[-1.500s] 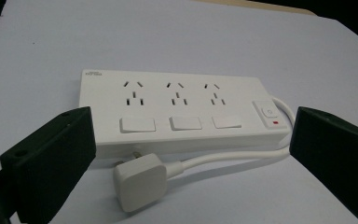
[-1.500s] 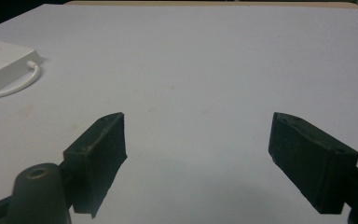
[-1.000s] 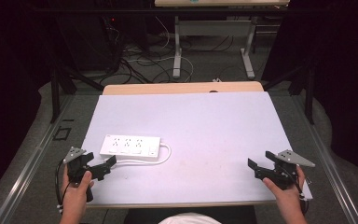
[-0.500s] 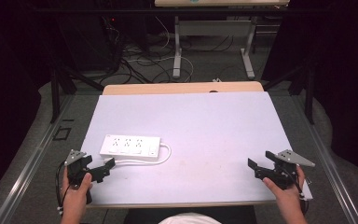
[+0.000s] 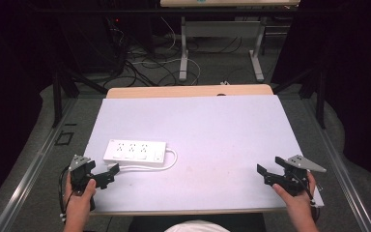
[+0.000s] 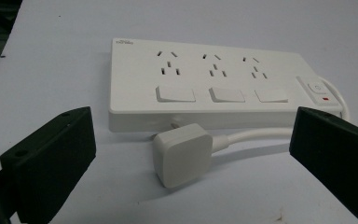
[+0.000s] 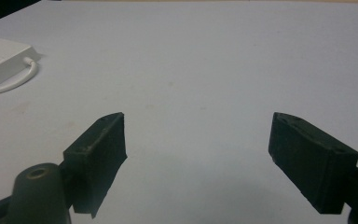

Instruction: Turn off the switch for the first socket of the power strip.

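The left hand-held gripper hangs low over the tabletop with its jaws spread wide and nothing between them. Straight ahead of it, between the two jaws as its own camera sees them, lies the white plug of a white power strip. The plug rests flat on its side, just in front of the strip's near edge, and its cord runs off toward the right jaw. The strip lies flat just beyond, sockets and rocker switches facing up.

The right hand-held gripper is also released, jaws wide apart, over bare tabletop well away from the strip, whose corner and looped cord show far off to its left.

This looks like the approach to a grasp on the plug. The next move probably calls for easing the left gripper forward and down until the jaws flank the plug body, then closing on its sides without dragging the cord.
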